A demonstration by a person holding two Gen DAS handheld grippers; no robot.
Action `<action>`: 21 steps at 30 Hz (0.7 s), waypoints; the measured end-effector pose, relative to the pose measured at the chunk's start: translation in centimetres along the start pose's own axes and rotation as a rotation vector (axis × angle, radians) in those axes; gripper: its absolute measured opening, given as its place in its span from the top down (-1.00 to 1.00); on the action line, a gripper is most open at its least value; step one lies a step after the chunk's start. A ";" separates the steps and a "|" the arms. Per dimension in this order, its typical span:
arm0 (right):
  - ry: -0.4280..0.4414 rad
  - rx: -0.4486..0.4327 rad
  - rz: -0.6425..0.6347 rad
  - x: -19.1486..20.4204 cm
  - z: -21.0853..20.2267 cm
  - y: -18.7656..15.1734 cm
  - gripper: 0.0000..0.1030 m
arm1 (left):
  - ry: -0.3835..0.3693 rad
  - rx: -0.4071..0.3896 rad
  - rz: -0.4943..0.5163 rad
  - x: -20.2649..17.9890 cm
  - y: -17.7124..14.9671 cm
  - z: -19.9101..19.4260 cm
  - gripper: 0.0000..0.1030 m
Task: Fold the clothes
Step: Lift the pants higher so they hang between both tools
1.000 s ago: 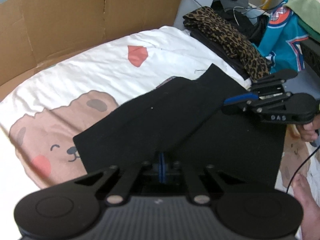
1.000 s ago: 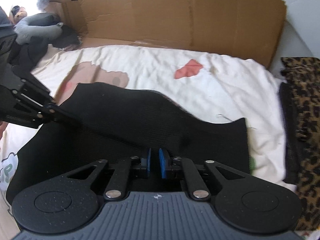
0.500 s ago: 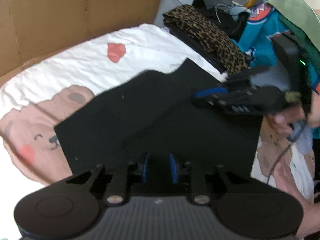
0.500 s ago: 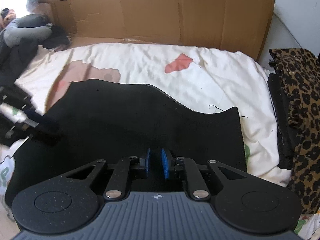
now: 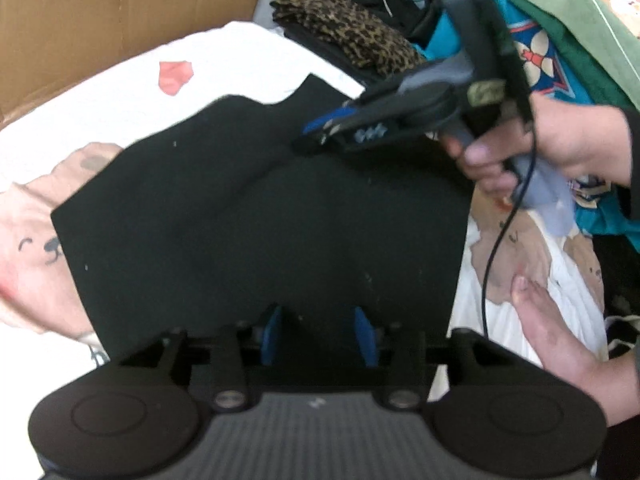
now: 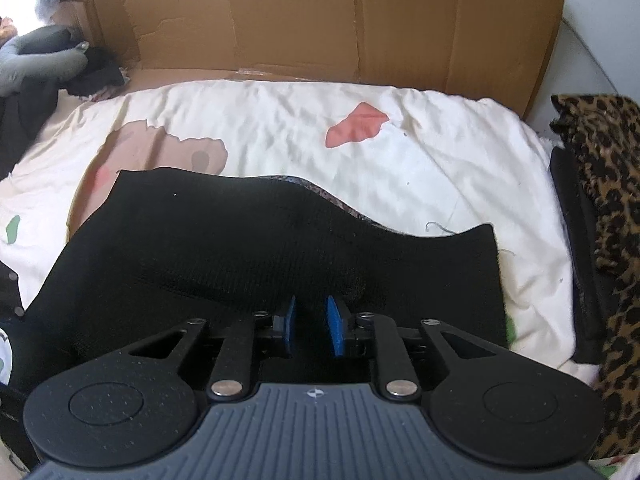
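A black garment (image 5: pixel 256 216) lies folded on a white bedsheet with a bear print (image 5: pixel 36 216); it also shows in the right wrist view (image 6: pixel 256 256). My left gripper (image 5: pixel 318 334) is open above the garment's near edge and holds nothing. My right gripper (image 6: pixel 312 326) is open with a narrow gap, just above the garment's near edge. In the left wrist view the right gripper (image 5: pixel 320 136) hovers over the garment's far right part, held by a hand.
A folded leopard-print garment (image 6: pixel 604 184) on dark clothes lies at the right of the bed. A cardboard sheet (image 6: pixel 340 24) stands along the back. A pile of teal and green clothes (image 5: pixel 560 40) sits at the far right. Grey items (image 6: pixel 44 56) lie at the far left.
Both grippers have opened and let go of the black garment, which now lies flat. The left gripper's jaws have spread wide and the right gripper has drawn back toward the near edge.
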State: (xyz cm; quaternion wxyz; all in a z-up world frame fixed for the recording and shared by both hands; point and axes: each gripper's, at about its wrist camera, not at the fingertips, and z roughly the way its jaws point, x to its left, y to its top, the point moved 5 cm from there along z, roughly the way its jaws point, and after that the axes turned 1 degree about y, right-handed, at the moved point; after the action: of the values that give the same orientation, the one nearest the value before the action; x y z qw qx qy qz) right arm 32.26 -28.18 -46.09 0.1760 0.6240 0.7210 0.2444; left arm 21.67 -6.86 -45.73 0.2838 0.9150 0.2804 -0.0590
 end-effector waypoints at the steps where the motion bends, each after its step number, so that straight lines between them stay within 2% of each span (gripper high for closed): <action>1: 0.007 -0.004 0.005 0.1 -0.6 0.0 0.53 | 0.003 0.004 0.000 0.0 -0.2 0.1 0.09; 6: 0.098 -0.029 0.017 1.2 -3.8 -1.5 0.52 | 0.038 0.023 0.015 0.1 -0.8 0.6 0.09; 10: 0.129 0.009 -0.074 3.4 -4.8 -4.2 0.47 | 0.058 0.039 0.017 0.3 -1.1 1.0 0.09; 13: 0.110 0.042 -0.122 3.8 -4.8 -6.4 0.36 | 0.061 0.051 0.019 0.5 -1.4 1.3 0.09; 17: 0.077 0.056 -0.157 3.2 -5.6 -8.6 0.34 | 0.043 0.066 0.030 0.6 -1.9 1.1 -0.01; 21: 0.002 0.063 -0.133 0.8 -6.4 -9.7 0.33 | 0.034 0.085 0.018 1.1 -2.4 0.8 -0.07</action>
State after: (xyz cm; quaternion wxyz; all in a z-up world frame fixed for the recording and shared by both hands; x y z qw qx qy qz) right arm 20.61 -29.20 -46.36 0.1713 0.5795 0.7686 0.2100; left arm 21.32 -5.18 -47.82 0.2403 0.9296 0.2744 -0.0527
